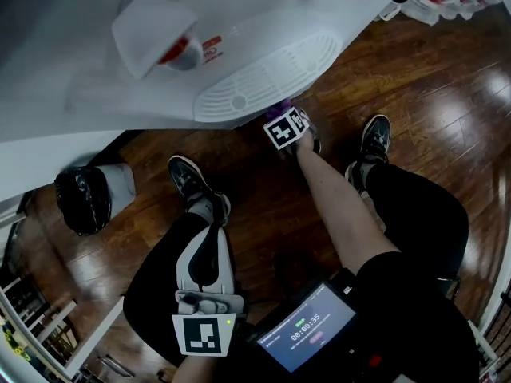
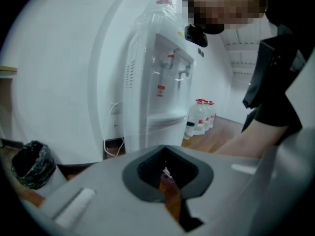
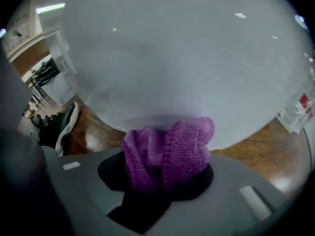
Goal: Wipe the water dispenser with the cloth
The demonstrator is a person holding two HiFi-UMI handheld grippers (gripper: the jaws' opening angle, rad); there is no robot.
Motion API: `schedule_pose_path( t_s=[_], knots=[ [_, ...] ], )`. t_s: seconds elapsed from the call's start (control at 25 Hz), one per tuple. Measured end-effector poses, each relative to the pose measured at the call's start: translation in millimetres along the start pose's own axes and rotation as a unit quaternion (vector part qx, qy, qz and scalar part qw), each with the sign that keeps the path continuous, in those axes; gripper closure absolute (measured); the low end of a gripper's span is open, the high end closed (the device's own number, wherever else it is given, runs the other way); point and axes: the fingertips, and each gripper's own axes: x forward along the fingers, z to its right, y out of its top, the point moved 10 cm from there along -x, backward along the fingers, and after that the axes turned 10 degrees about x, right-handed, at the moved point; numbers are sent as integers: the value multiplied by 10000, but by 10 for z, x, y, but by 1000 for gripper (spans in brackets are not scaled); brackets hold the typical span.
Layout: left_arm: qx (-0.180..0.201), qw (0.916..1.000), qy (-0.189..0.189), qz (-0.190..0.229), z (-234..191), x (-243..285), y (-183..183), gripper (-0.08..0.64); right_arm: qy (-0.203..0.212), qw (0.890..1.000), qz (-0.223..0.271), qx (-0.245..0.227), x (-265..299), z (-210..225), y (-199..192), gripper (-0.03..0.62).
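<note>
The white water dispenser (image 1: 160, 70) fills the top of the head view, with its slotted drip tray (image 1: 263, 78) jutting toward me. My right gripper (image 1: 283, 116) reaches in just below the tray's front edge, shut on a bunched purple knitted cloth (image 3: 167, 149). In the right gripper view the cloth lies right up against the dispenser's white wall (image 3: 187, 68). My left gripper (image 1: 209, 234) hangs low over my left knee, shut with nothing in it. In the left gripper view (image 2: 170, 186) it faces the dispenser (image 2: 162, 87) from some way off.
A bin lined with a black bag (image 1: 82, 200) stands on the wooden floor left of the dispenser. Several water bottles (image 2: 199, 116) stand beyond it on the right. A power cord (image 2: 114, 144) hangs at the wall. My shoes (image 1: 196, 183) and legs are close below.
</note>
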Motion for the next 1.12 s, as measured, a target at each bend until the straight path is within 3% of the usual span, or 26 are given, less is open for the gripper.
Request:
schedule_pose_path(
  t_s=[0.2,0.36,0.44,0.52,0.6,0.72,0.8,0.96,1.12],
  knots=[
    [151,9995,122,-229,-144,-54,-94,540,697,9959,84,-566,209,-1047,26,423],
    [-5,9995,114,-299,-134,-73,-116,540,1057,9920,134,-675,270,-1296,-27,423],
    [-101,9996,34,-264,-132,-53,-103,540,924,9939,59,-595,295,-1086,-105,423],
    [-146,9998,-19,-133,-111,-5,-48,540,484,9982,19,-354,290,-642,-129,423],
    [-176,9998,-95,-2,-44,48,21,540,-66,9998,27,192,216,-40,-150,423],
    [-194,9995,-262,24,58,119,87,540,-723,9859,301,1476,3,848,-268,423],
    [-332,9989,-331,52,104,178,145,540,-615,9747,598,2064,-120,1188,-328,423],
    [-305,9979,-432,376,270,305,351,540,-223,9752,1077,1919,-440,1243,-142,423],
    [556,9958,-482,537,511,421,360,540,-483,9782,944,1784,-599,1188,-4,423]
  ],
)
